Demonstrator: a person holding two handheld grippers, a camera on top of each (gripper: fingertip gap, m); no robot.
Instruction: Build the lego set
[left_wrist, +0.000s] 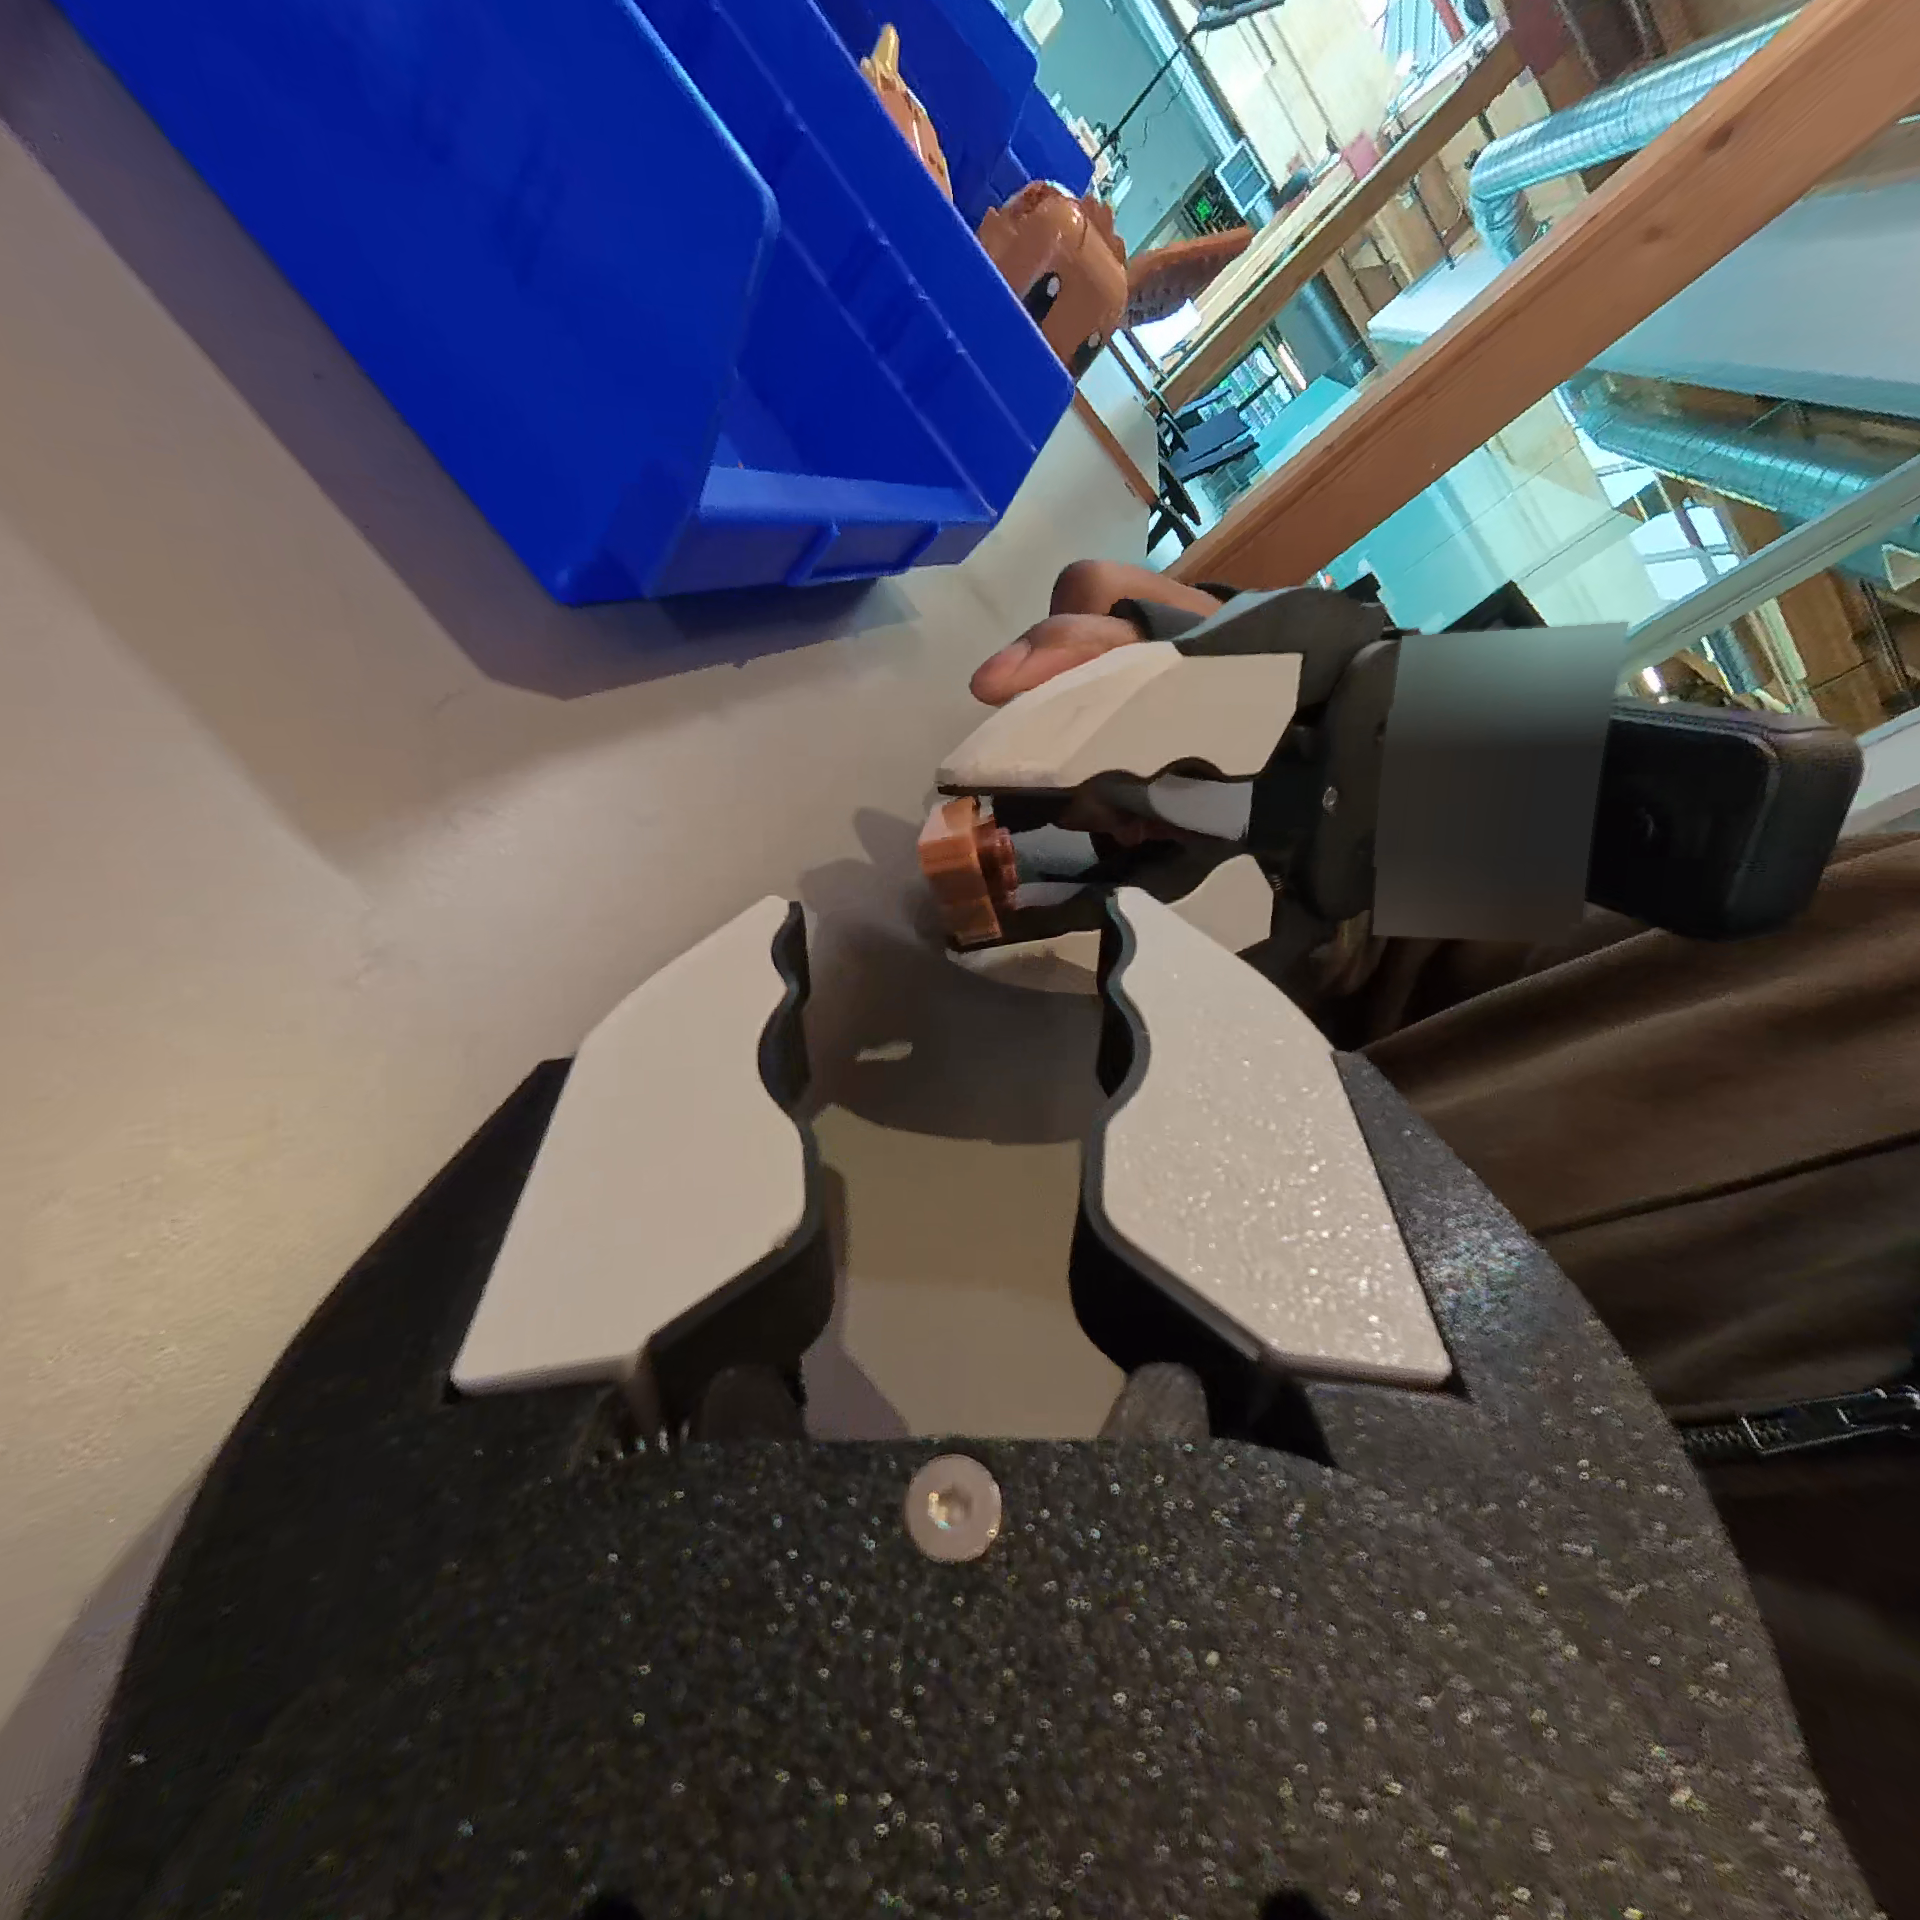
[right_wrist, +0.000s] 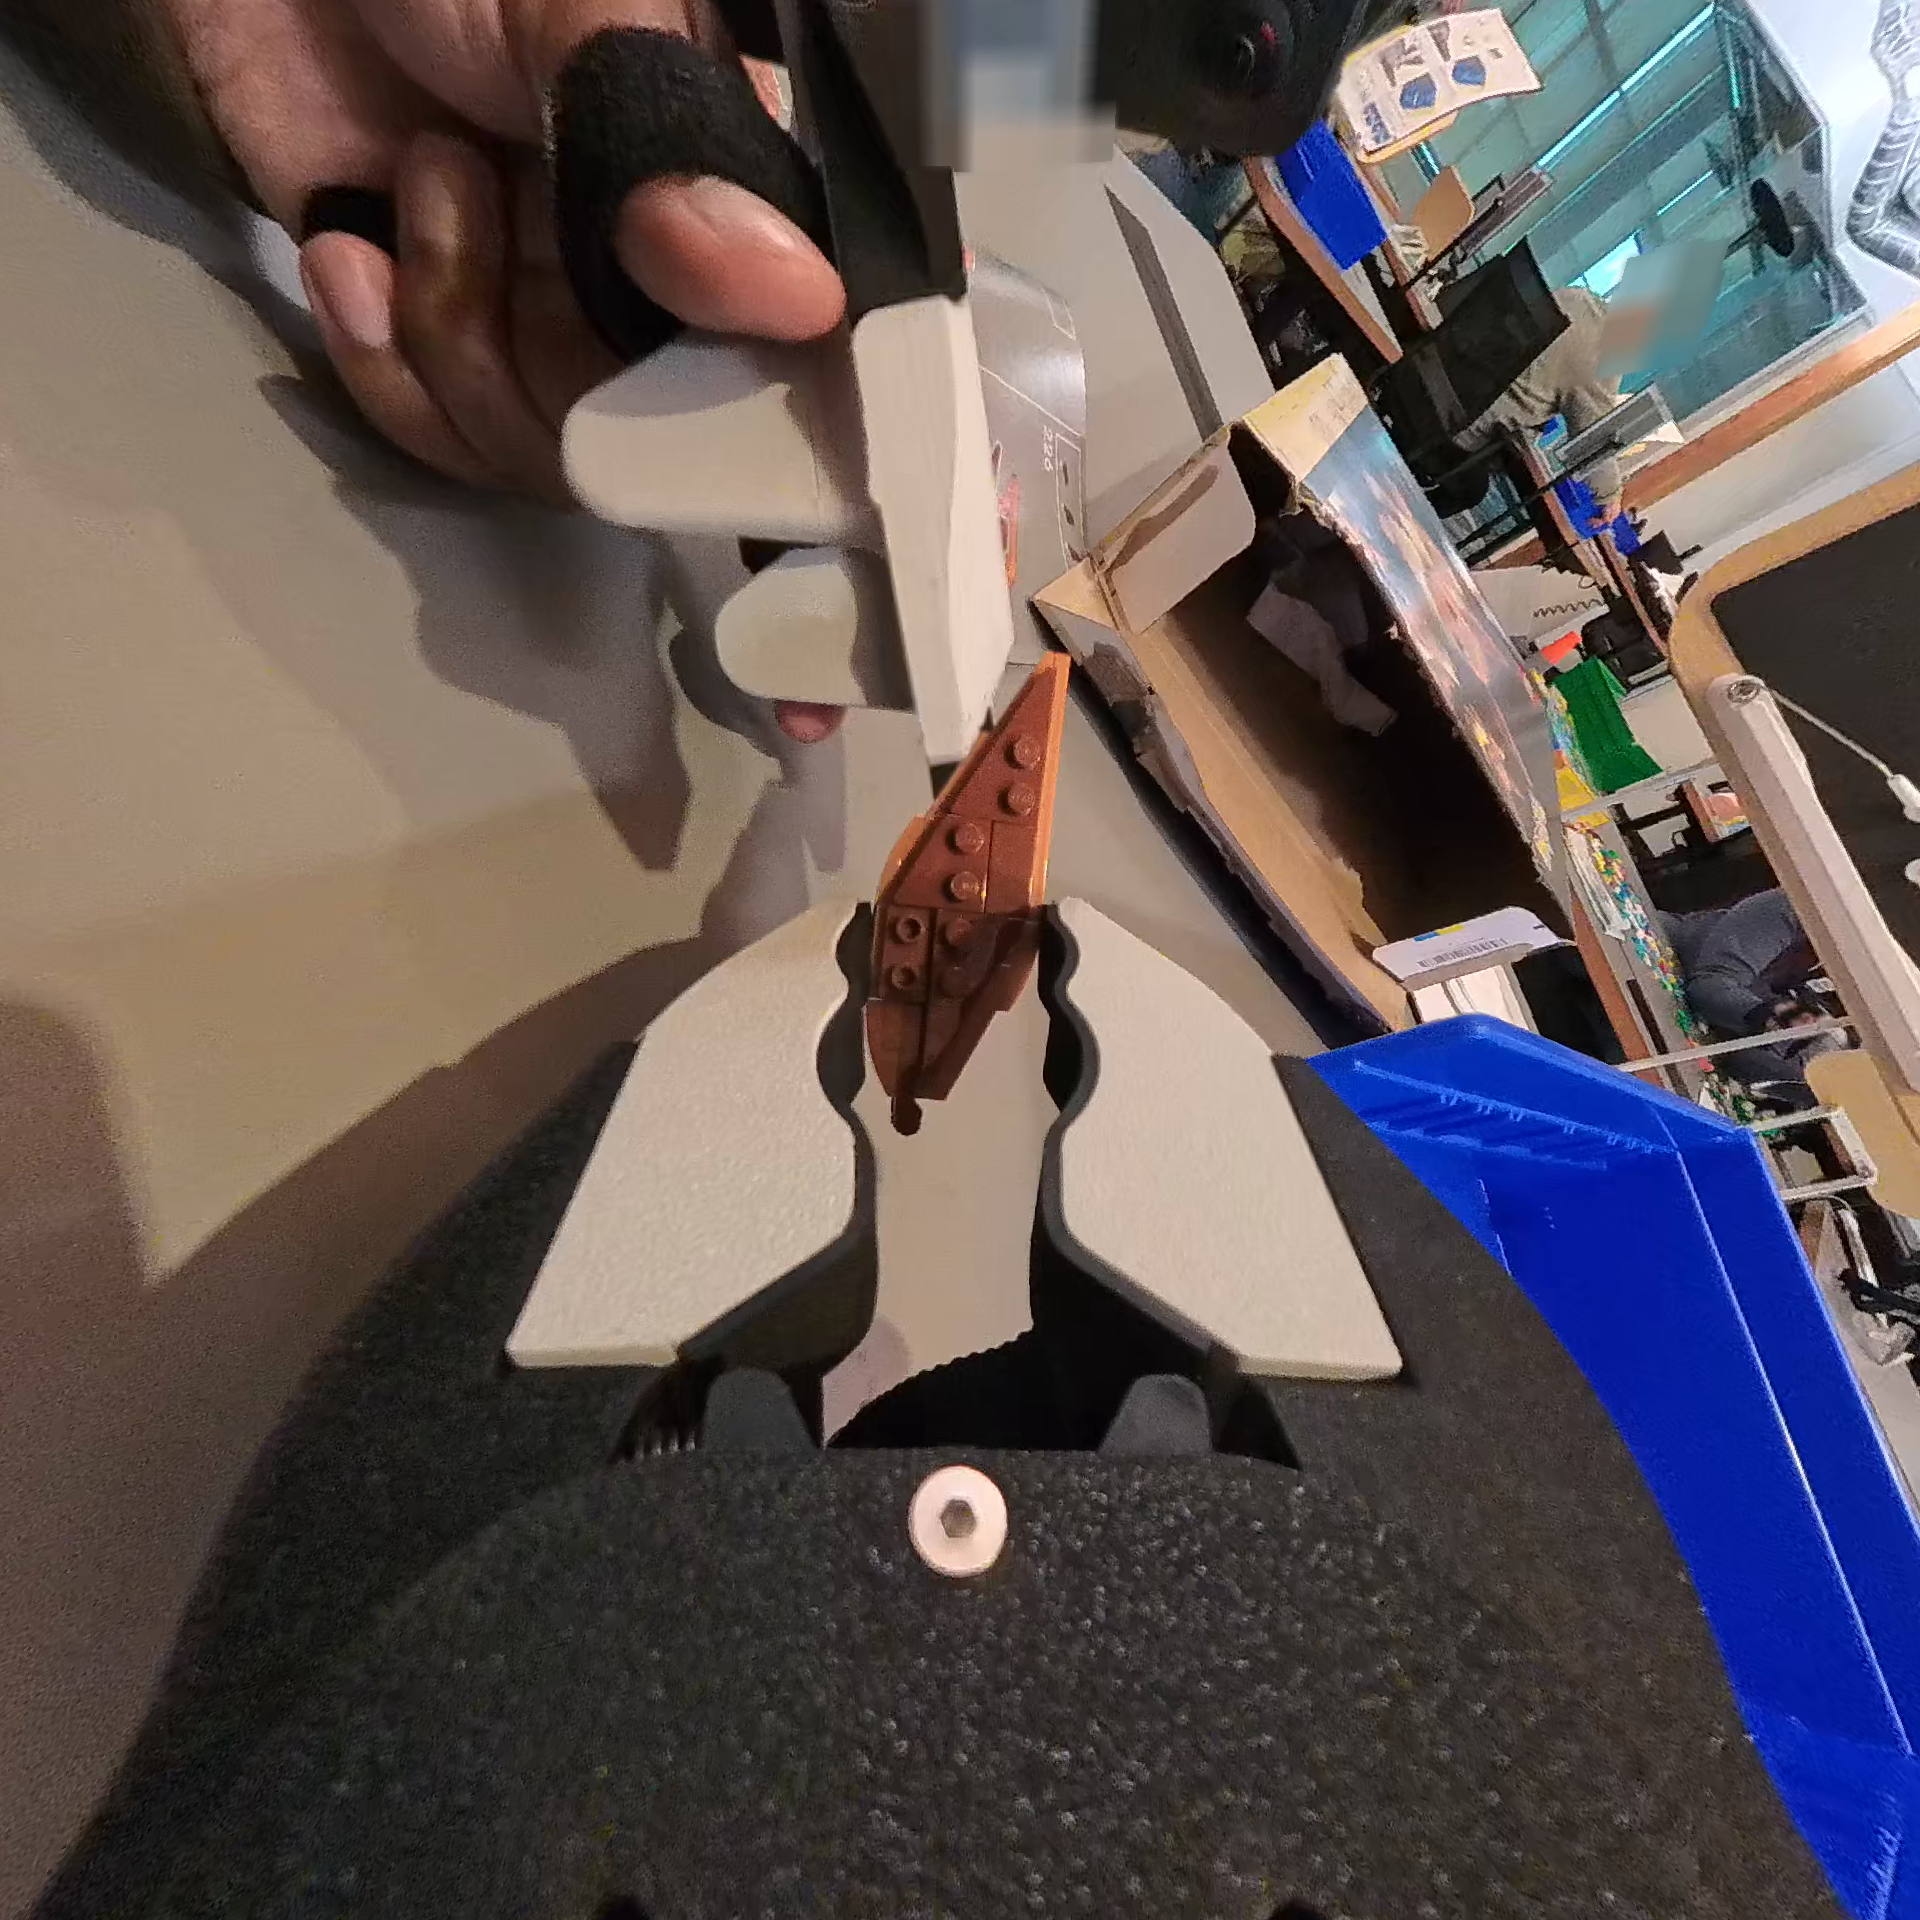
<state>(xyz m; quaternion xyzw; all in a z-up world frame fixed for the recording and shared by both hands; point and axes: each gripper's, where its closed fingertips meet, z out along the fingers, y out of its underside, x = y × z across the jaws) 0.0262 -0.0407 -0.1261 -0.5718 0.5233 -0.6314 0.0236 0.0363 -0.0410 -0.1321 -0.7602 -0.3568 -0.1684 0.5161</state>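
The right gripper is closed on a brown, pointed assembly of studded plastic bricks, its two pale grey fingers pressing the wider lower part from either side while the narrow tip sticks out ahead toward the other tool. The left gripper stands wide apart with nothing between its fingers; it hovers just beside the brick assembly, and from the right wrist view one of its fingertips seems to sit at the assembly's tip, though the angle makes contact hard to judge. So the piece is up off the surface, held by one tool only. Below is a plain off-white tabletop. Blue plastic storage bins stand on it, one showing tan-and-brown brick-built figures. An opened cardboard box with a printed lid lies farther along. Beyond are wooden beams, silver ducts and glass walls of a large workshop-like room.
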